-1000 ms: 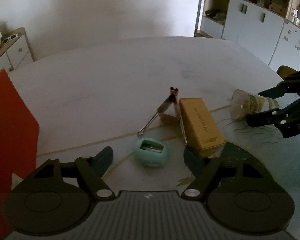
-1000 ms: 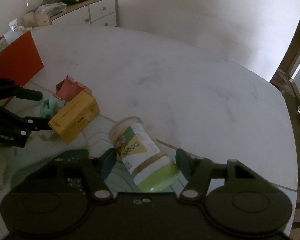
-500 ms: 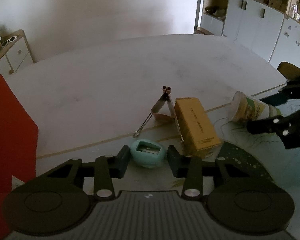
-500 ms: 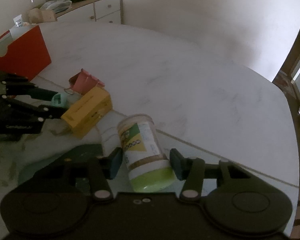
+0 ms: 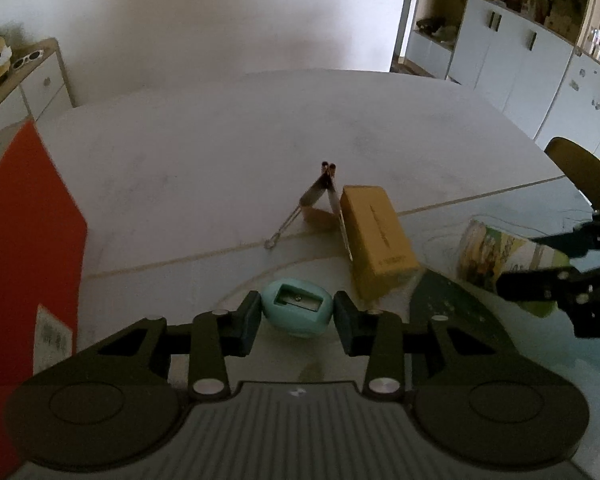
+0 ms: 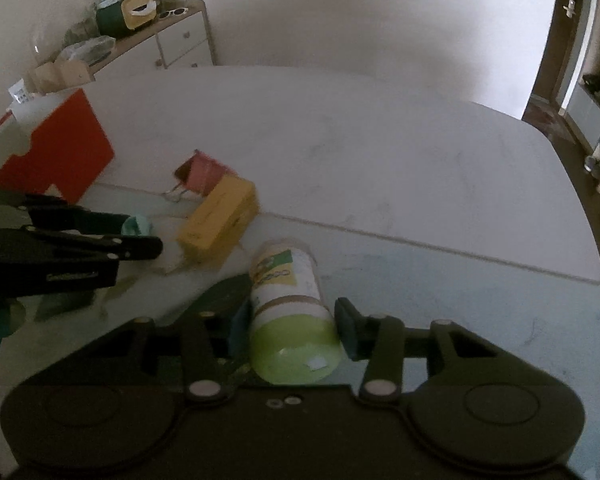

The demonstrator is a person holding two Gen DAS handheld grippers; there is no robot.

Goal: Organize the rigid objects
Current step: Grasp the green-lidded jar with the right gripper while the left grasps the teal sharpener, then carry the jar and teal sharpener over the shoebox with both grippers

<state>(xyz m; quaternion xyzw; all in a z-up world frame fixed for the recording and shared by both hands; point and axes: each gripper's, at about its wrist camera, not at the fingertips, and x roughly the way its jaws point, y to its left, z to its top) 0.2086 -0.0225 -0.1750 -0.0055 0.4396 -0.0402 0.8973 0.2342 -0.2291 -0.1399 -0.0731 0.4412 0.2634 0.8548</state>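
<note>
Four loose things lie on the pale table [image 5: 228, 152]: one teal pencil sharpener [image 5: 297, 313], one yellow box [image 5: 378, 234], one binder clip [image 5: 320, 196] and one green-lidded jar [image 6: 290, 312], with one red box [image 5: 24, 240] at the table's nine o'clock edge. The left gripper [image 5: 296, 322] is clenched on the pencil sharpener, a pad pressed to each side, the yellow box at its one o'clock and the binder clip at twelve. The right gripper [image 6: 292, 326] is closing on the jar, which lies on its side between the jaws with its lid toward the camera, both pads touching
</note>
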